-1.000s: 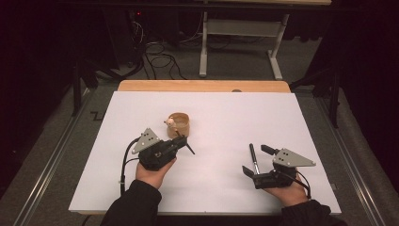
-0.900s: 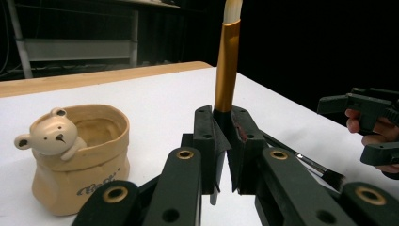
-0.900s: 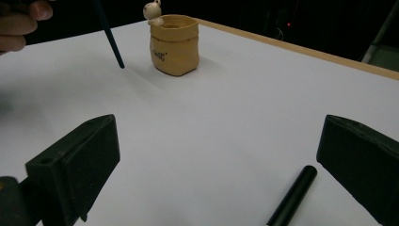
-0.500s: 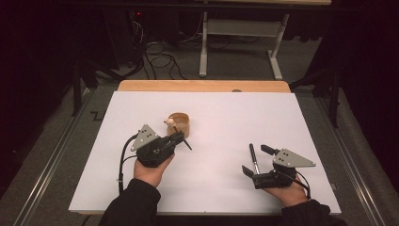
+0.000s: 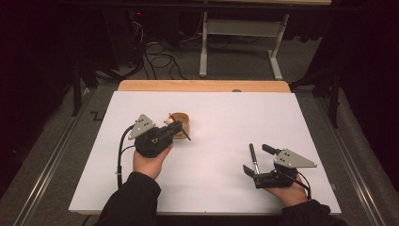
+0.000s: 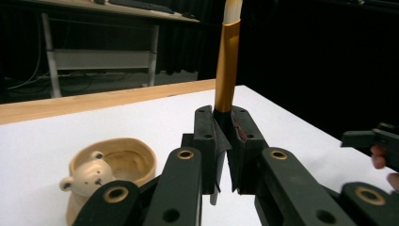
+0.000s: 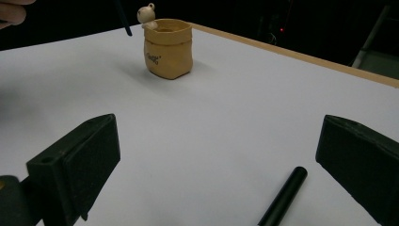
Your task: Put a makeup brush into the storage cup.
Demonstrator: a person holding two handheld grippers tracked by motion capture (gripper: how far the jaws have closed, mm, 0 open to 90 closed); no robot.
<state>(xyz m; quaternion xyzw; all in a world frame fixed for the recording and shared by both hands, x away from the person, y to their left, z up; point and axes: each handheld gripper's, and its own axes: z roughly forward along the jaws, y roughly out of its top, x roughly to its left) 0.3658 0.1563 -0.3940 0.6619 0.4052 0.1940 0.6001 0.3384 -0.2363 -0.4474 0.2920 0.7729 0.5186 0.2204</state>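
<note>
My left gripper [image 5: 175, 130] is shut on a brush [image 6: 227, 70] with a gold ferrule, a pale tip and a black handle. It holds the brush above the white table, right beside a tan bear-faced pot [image 5: 181, 122]. In the left gripper view the brush stands upright between the closed pads [image 6: 207, 141], and the pot [image 6: 110, 172] sits low at the left. My right gripper [image 5: 258, 159] rests open near the front right, with a black pen [image 5: 253, 157] lying on the table between its jaws. In the right gripper view the pen [image 7: 282, 195] lies ahead and the pot [image 7: 168, 49] stands far off.
The white tabletop [image 5: 226, 117] ends in a wooden strip [image 5: 202, 85] along the far edge. Beyond it stand a desk frame [image 5: 237, 42] and floor cables [image 5: 155, 56]. Metal rails [image 5: 56, 155] run beside the table's left and right sides.
The left hand has lifted the brush a little and drawn it up beside the pot. The right hand and the black pen have stayed put.
</note>
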